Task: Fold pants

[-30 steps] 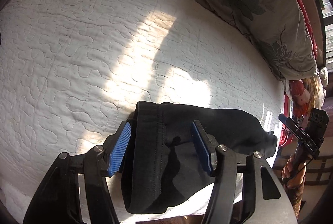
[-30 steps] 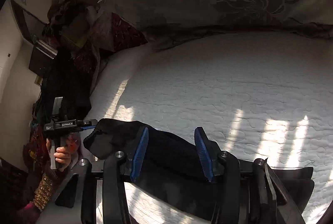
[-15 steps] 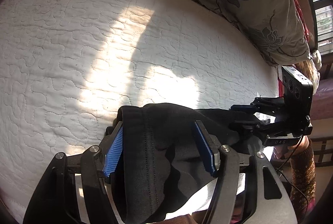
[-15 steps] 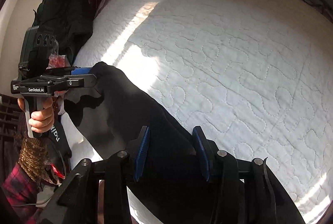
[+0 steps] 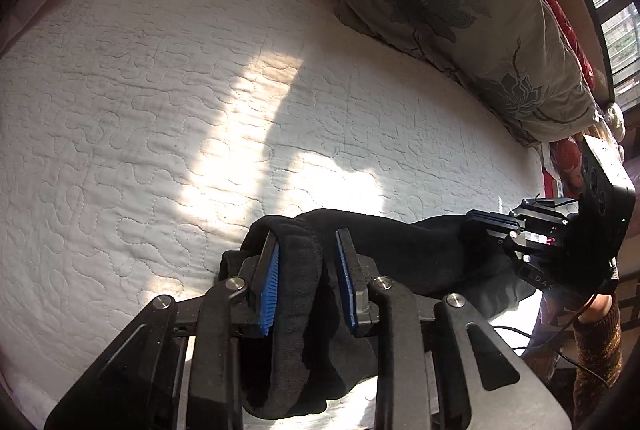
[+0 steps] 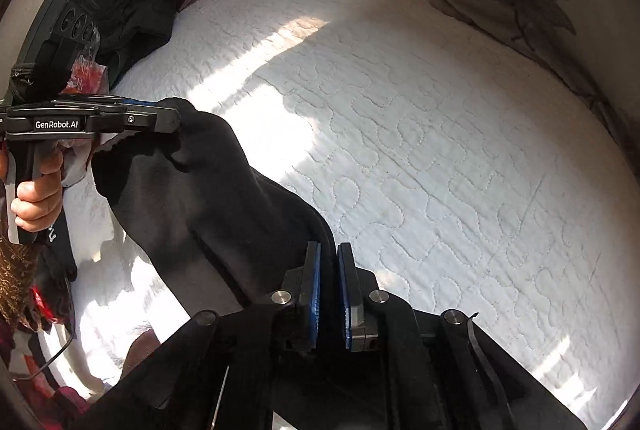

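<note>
Pants: black pants (image 5: pixel 400 250), stretched as one long band between the two grippers at the near edge of the white quilted bedspread (image 5: pixel 160 110); part of the fabric hangs over that edge.
Long axis: runs along the bedspread's near edge, from one gripper to the other; in the right wrist view the band (image 6: pixel 208 198) slants from the lower centre up to the left.
Left end: the stitched, thick hem end sits in the left gripper (image 5: pixel 306 286); its blue pads (image 5: pixel 269 290) are partly closed and pinch the bunched cloth between them.
Right end: the right gripper (image 6: pixel 328 294) has its blue pads (image 6: pixel 314 294) pressed almost together on a thin fold of the pants.
Cross views: the right gripper (image 5: pixel 496 226) shows at the band's far end in the left view; the left gripper (image 6: pixel 160 114) bites the cloth's upper corner in the right view.
Hand: a hand (image 6: pixel 36 190) grips the left gripper's handle.
Pillow: a grey floral pillow (image 5: pixel 460 18) lies at the bedspread's far side, well apart from the pants.
Light: sun patches fall on the bedspread beyond the pants.
</note>
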The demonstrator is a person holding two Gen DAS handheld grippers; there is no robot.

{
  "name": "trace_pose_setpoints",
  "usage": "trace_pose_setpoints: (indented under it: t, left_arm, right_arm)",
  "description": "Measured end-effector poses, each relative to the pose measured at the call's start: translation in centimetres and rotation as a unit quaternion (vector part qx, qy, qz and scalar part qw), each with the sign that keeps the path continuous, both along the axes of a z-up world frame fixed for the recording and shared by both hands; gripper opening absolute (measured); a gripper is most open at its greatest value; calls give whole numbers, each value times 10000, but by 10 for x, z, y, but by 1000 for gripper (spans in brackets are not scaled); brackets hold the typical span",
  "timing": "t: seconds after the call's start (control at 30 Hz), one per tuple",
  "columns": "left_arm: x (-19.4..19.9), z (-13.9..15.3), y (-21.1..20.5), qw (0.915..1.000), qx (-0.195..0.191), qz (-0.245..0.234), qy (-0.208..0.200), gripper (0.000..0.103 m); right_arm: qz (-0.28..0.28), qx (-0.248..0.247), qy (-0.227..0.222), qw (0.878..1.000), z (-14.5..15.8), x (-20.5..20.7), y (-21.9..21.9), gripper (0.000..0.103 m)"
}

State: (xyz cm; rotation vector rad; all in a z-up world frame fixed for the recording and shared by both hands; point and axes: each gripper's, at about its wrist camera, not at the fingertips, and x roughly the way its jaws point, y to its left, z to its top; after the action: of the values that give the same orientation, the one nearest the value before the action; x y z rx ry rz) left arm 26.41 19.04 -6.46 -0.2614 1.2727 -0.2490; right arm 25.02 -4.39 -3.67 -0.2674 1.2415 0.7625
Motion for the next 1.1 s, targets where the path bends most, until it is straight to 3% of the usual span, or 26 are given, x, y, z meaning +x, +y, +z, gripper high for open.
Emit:
trace_pose_setpoints:
  t: [0.07, 0.13, 0.27, 0.4, 0.47, 0.53, 0.6, 0.7, 0.73, 0.77, 0.83, 0.9, 0.93, 1.0, 1.1]
  left_arm:
    - [2, -18, 0, 9994, 162, -35, 299, 23]
    - [4, -34, 0, 9984, 301, -49, 485, 22]
    - [1, -31, 9, 9989, 138, 43, 449, 22]
    - [0, -19, 28, 9974, -434, 140, 551, 22]
    - [-2, -14, 37, 9951, -778, 176, 589, 28]
    - [-3, -13, 32, 9945, -816, 86, 653, 37]
    - [-9, -15, 26, 9952, -678, -114, 698, 47]
    - [-21, -20, 5, 9963, -50, -485, 713, 49]
    - [-26, -16, -2, 9964, 284, -616, 505, 38]
    - [-31, -11, -10, 9950, 613, -750, 255, 25]
    - [-32, 3, -15, 9944, 764, -705, -196, 22]
    - [-32, 19, -12, 9932, 735, -543, -725, 22]
    - [-32, 21, -12, 9902, 902, -586, -890, 22]
    - [-25, 8, -9, 9930, 851, -653, -492, 22]
    - [-20, -14, -2, 9956, 729, -586, 77, 22]
  right_arm:
    - [-340, 91, -427, 9985, 6, 5, -6, 2]
    - [-605, 78, -212, 9979, -13, 14, -12, 2]
    - [-719, -6, -206, 9972, -37, 12, -9, 3]
    - [-1017, 458, 39, 9938, -29, 17, -21, 10]
    - [-1141, 800, 369, 9895, -25, 21, -31, 11]
    - [-1264, 840, 493, 9872, -25, 23, -37, 20]
    - [-1367, 764, 488, 9865, -29, 26, -41, 29]
    - [-1369, 840, 836, 9835, -40, 26, -43, 29]
    - [-1316, 808, 790, 9848, -40, 24, -41, 22]
    - [-1162, 718, 622, 9887, -37, 19, -36, 3]
    - [-1099, 588, 276, 9918, -28, 14, -31, 3]
    - [-1337, 807, 103, 9877, -17, 14, -36, 3]
    - [-1413, 884, -19, 9860, -13, 14, -39, 3]
    - [-1340, 790, 14, 9878, -16, 12, -38, 10]
    - [-1534, 352, -422, 9866, -14, 1, -38, 17]
